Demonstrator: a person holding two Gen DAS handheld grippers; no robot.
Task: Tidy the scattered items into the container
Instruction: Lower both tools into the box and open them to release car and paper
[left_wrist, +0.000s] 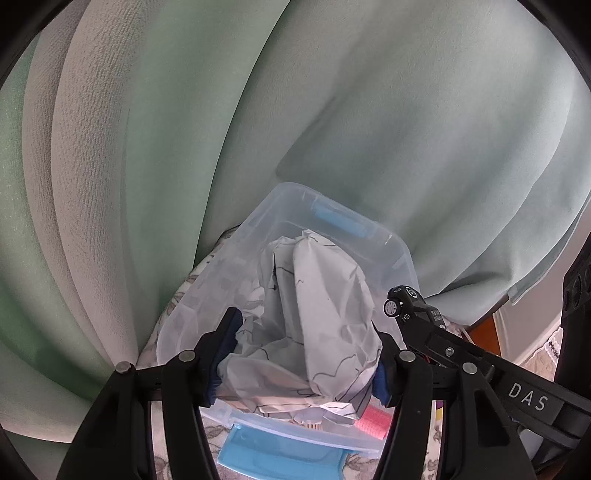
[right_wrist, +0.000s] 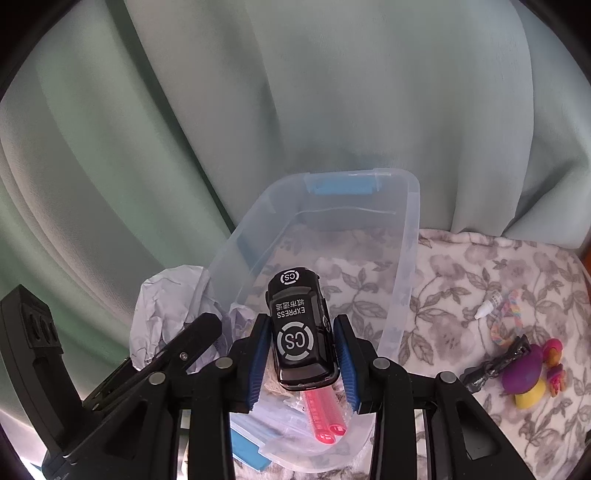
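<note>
A clear plastic container (right_wrist: 404, 236) with blue handles stands on a floral cloth, seen in both wrist views (left_wrist: 236, 258). My left gripper (left_wrist: 303, 363) is shut on a crumpled white paper bag (left_wrist: 325, 306), held over the container's near end. My right gripper (right_wrist: 301, 354) is shut on a black toy car (right_wrist: 301, 328) marked "CS EXPRESS", held above the container; the car shows in the left wrist view (left_wrist: 406, 299) too. Red tubes (right_wrist: 323, 413) lie inside the container below the car.
On the floral cloth (right_wrist: 461, 273) to the right lie a small white dropper bottle (right_wrist: 489, 304), a rainbow braided strap (right_wrist: 508, 317), a black clip (right_wrist: 498, 360) and a purple, yellow and pink toy (right_wrist: 532, 373). A pale green curtain (right_wrist: 332, 92) hangs right behind the container.
</note>
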